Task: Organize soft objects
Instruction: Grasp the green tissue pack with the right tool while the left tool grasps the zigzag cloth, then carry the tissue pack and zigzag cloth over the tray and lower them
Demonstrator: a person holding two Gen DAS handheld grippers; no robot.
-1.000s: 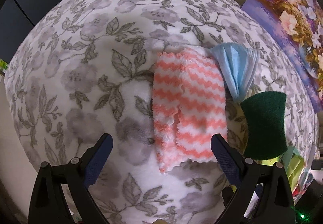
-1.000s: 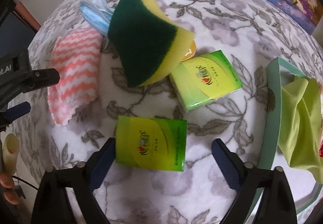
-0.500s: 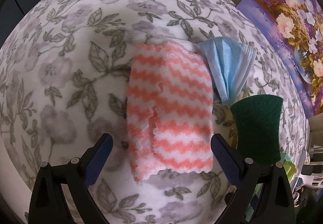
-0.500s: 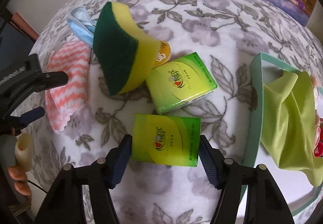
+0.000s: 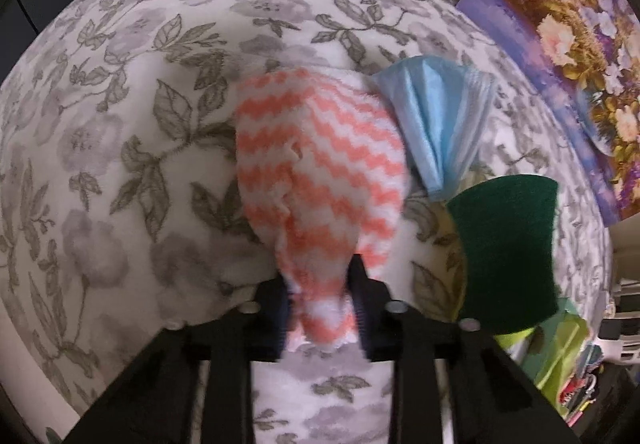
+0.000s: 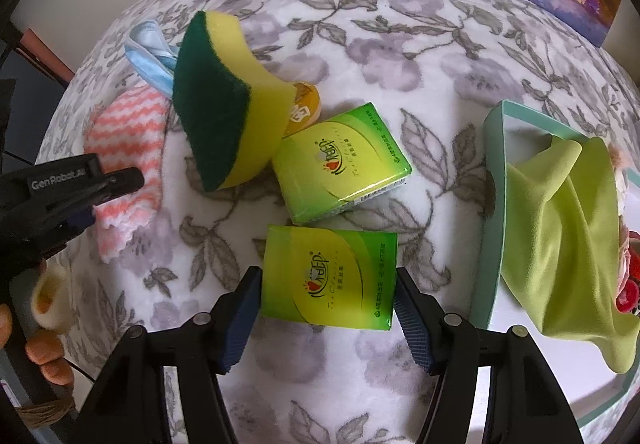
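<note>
My left gripper is shut on the near end of an orange-and-white zigzag cloth, which bunches up between the jaws; cloth and left gripper also show in the right wrist view. My right gripper is shut on a green tissue pack lying on the floral blanket. A second green tissue pack, a green-and-yellow sponge and a blue face mask lie beside them.
A teal tray at the right holds a lime-green cloth. An orange round object sits partly hidden under the sponge. A flower painting leans at the back.
My left gripper has shut on the zigzag cloth, bunching its near end. My right gripper has closed from wide open onto the near tissue pack.
</note>
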